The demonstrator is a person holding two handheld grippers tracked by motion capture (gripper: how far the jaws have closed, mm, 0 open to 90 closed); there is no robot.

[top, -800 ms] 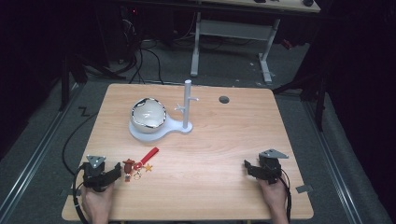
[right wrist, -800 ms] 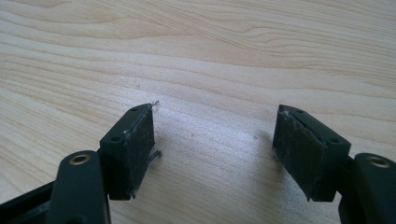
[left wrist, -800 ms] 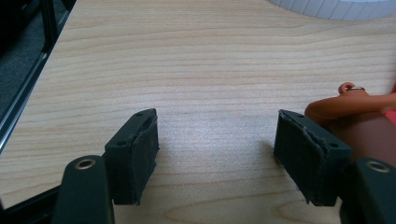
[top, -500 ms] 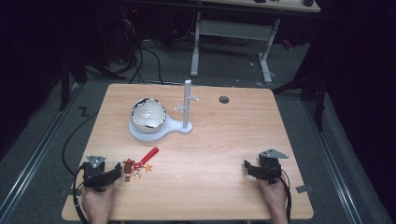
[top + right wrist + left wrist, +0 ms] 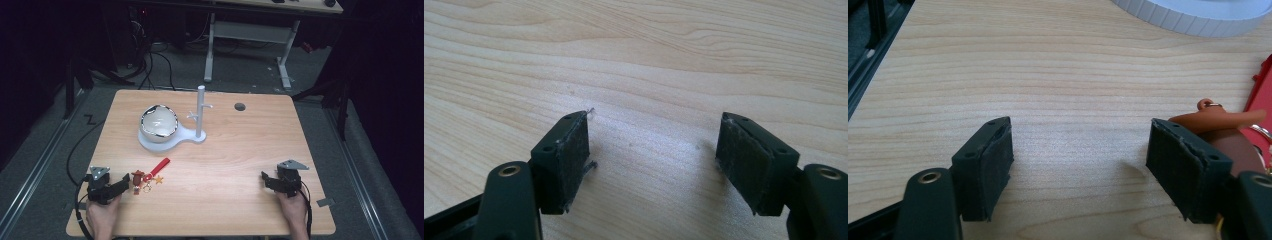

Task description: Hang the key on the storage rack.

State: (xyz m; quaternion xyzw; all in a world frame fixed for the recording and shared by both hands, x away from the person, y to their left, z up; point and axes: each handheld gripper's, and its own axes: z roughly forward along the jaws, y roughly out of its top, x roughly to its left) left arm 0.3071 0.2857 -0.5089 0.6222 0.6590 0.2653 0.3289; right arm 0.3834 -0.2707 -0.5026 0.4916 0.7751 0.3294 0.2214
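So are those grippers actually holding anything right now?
No. Both the left gripper and right gripper are open over bare table; the keychain lies beside the left one, ungripped.

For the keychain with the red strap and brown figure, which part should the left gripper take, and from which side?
Probably the red flat strap, from above across its narrow width: it lies flat, free of the charms. The open left gripper sits just left of the brown figure.
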